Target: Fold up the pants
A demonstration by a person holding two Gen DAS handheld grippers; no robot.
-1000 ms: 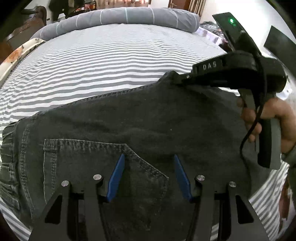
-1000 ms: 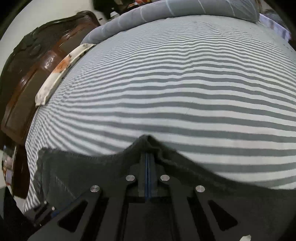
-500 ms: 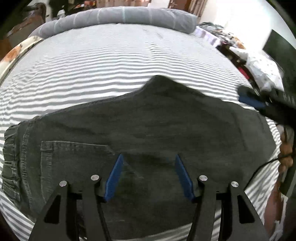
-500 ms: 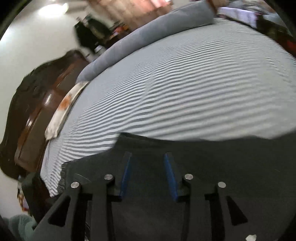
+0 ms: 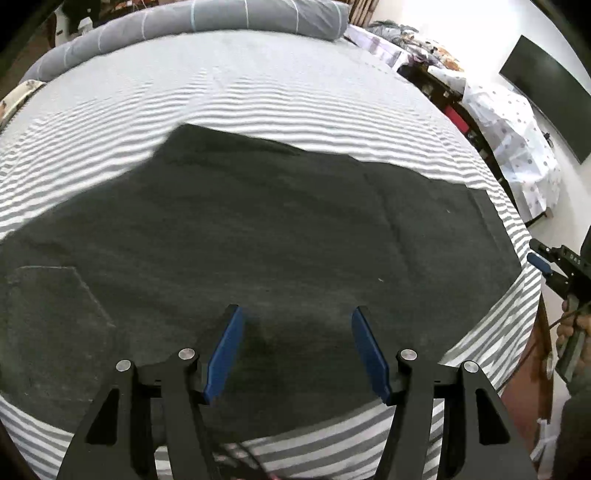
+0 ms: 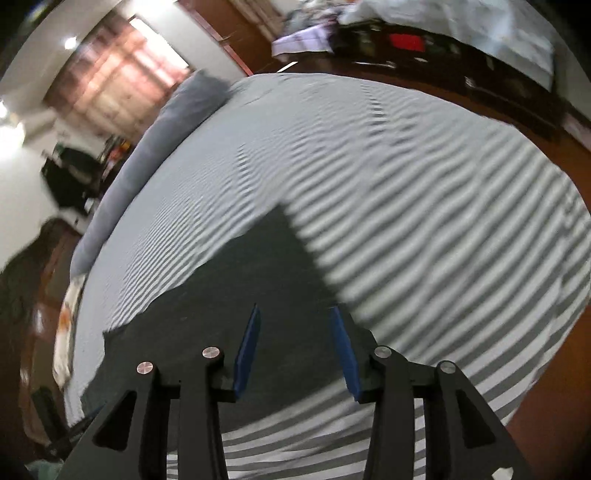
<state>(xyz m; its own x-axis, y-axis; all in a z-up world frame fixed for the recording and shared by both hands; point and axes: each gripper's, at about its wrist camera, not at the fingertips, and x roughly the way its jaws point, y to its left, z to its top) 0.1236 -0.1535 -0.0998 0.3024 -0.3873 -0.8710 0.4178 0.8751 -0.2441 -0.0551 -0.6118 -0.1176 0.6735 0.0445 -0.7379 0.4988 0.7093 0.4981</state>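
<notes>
The dark grey jeans [image 5: 258, 236] lie flat across the striped bed, one leg folded over the other, with a back pocket [image 5: 51, 317] at the left. My left gripper [image 5: 297, 314] is open and empty, hovering over the near middle of the jeans. My right gripper [image 6: 293, 314] is open and empty above the jeans' right end [image 6: 258, 295]. It also shows at the right edge of the left wrist view [image 5: 543, 262], off the side of the bed.
The grey and white striped bed sheet [image 5: 258, 92] runs to a grey bolster pillow [image 5: 192, 18] at the far side. A dark wall screen [image 5: 546, 92] and a cloth-covered cabinet [image 5: 517, 122] stand at the right. A dark wooden bed frame [image 6: 498, 92] borders the bed.
My right gripper let go of the crotch corner of the jeans, opened, and pulled back to the right off the bed. My left gripper stayed open and drew back rightwards along the jeans.
</notes>
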